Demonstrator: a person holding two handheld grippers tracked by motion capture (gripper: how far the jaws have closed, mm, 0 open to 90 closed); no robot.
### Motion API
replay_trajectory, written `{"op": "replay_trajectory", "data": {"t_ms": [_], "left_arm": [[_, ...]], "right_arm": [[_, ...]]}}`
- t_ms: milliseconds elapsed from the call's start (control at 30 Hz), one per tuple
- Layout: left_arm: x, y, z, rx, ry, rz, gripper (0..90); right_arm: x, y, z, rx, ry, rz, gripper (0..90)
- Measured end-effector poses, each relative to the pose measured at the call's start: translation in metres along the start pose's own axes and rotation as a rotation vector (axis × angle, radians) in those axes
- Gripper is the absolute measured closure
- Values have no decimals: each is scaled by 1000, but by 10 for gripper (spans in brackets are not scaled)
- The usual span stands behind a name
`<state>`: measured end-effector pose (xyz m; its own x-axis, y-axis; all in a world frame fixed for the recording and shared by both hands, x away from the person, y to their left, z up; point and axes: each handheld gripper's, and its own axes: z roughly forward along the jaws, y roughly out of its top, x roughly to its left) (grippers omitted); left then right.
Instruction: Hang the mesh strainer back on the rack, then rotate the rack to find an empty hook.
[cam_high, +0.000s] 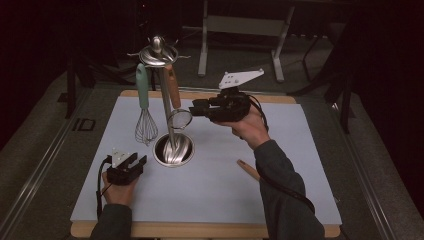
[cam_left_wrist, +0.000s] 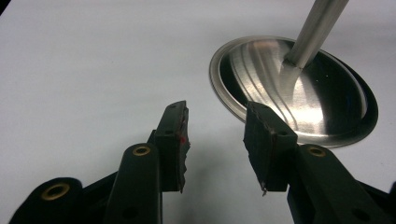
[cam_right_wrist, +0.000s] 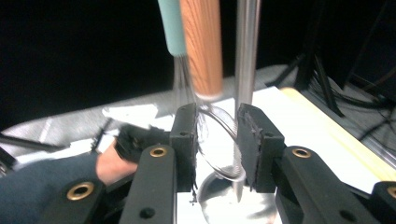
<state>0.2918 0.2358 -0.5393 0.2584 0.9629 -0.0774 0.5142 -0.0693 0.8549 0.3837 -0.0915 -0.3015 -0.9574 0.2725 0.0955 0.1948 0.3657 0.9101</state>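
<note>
hanging upright from rack (cam_high: 159, 54) beside pole (cam_high: 167, 107), strainer (cam_high: 179, 119) with wooden handle (cam_high: 172, 86) pointing up, right gripper (cam_high: 196, 108) reaching level, jaws apart around its mesh rim, possibly touching, left gripper (cam_high: 138, 161) resting near base (cam_high: 173, 150), jaws apart

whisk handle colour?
Pale mint green. The whisk hangs from the stand; its handle shows best in the high view.

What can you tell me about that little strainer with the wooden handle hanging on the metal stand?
The strainer hangs from the top ring of the metal stand, next to its pole. It has a reddish-brown wooden handle, a thin wire neck and a small round mesh bowl with a metal rim. The right hand-held gripper has its jaws on either side of the bowl, seemingly not yet clamped.
</note>
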Motion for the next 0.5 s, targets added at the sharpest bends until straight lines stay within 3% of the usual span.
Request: {"op": "replay_trajectory", "data": {"t_ms": [200,500], "left_arm": [[0,0,0,1,0,-1,599],[0,0,0,0,1,3,599]], "right_arm": [[-1,-7,1,68,-33,-31,686],[-6,-21,-3,117,-67,-26,686]]}}
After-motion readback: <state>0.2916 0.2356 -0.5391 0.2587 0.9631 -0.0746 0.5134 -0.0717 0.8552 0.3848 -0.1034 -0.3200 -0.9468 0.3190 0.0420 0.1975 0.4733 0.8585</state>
